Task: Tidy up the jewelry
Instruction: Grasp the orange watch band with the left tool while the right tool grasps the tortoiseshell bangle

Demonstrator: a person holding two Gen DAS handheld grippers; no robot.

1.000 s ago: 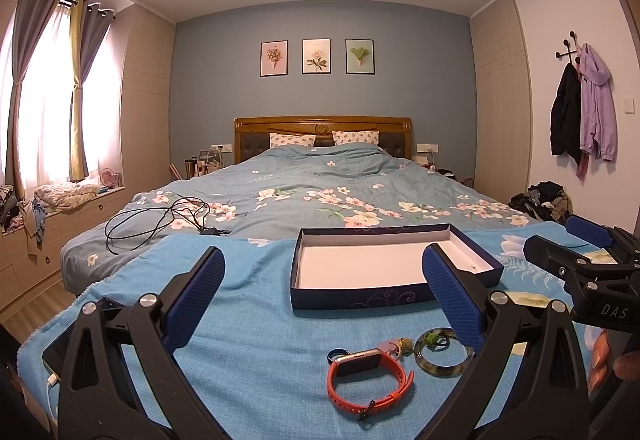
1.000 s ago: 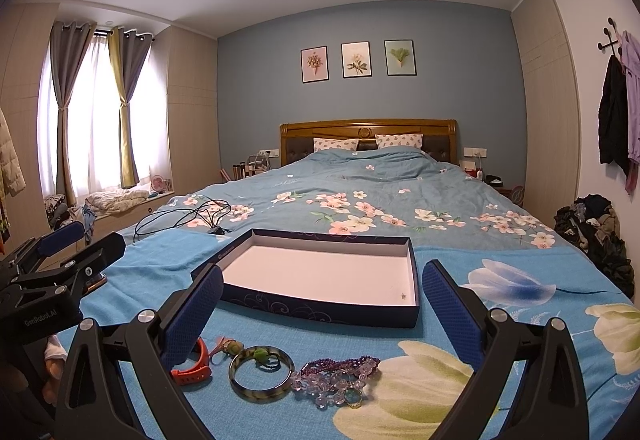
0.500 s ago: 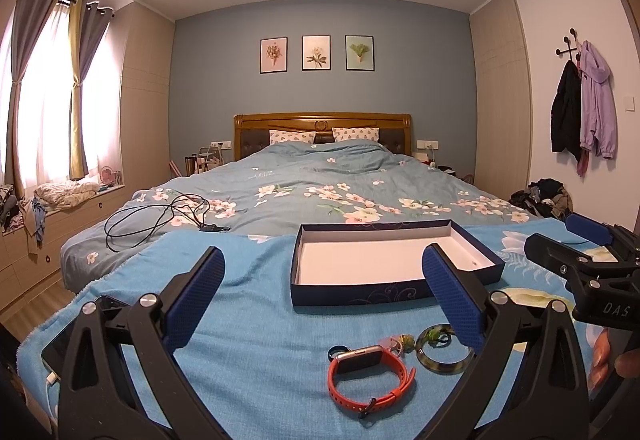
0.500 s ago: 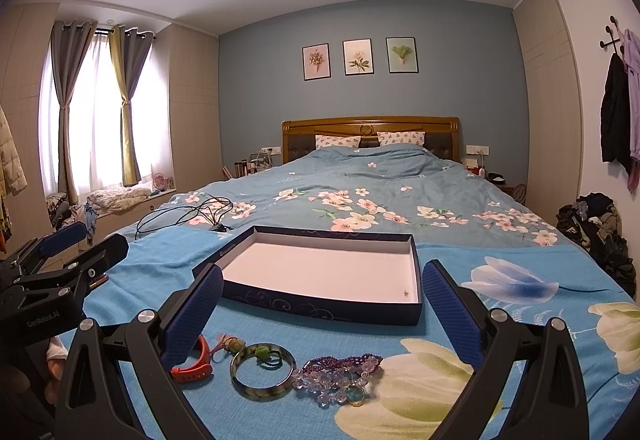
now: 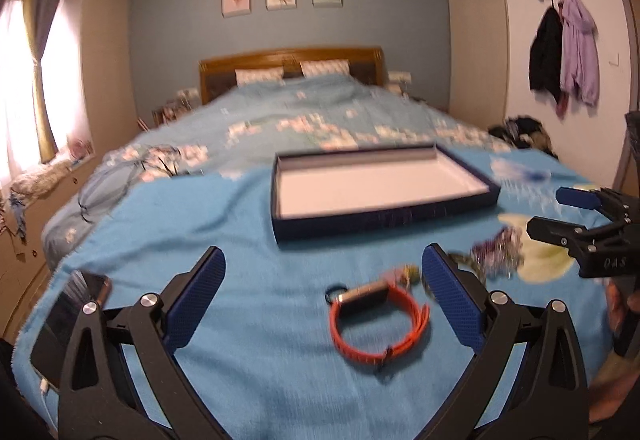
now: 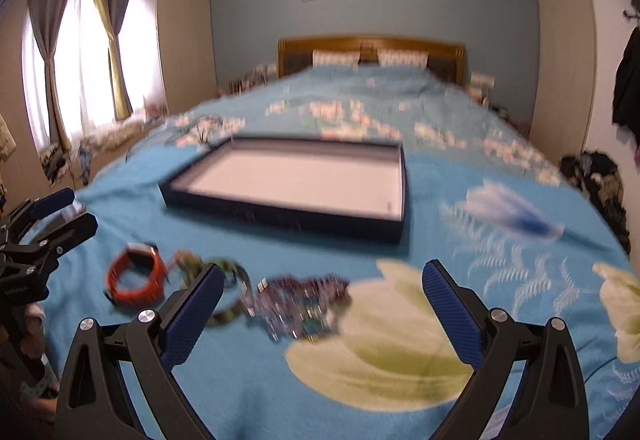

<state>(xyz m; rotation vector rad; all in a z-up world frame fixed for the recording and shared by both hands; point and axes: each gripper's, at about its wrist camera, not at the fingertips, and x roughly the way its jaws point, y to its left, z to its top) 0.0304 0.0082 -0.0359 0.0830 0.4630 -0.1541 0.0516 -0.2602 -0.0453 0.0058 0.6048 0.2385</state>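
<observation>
A shallow dark blue box (image 5: 384, 191) with a white inside lies open on the blue bedspread; it also shows in the right wrist view (image 6: 296, 185). In front of it lie an orange watch (image 5: 378, 320), a green bangle (image 6: 228, 288) and purple-and-clear bead bracelets (image 6: 300, 300). My left gripper (image 5: 324, 304) is open and empty, above the bedspread with the watch between its fingers' lines. My right gripper (image 6: 320, 312) is open and empty, just above the bead bracelets. Both views are blurred.
A phone (image 5: 68, 324) on a cable lies at the bed's near left edge. A black cable (image 5: 120, 175) coils further back on the left. The headboard (image 5: 292, 67) and pillows are far behind. Coats (image 5: 564, 55) hang on the right wall.
Both grippers have risen and tilted down toward the bed, and moved forward over the jewelry. The views are now blurred with motion. Both stay open.
</observation>
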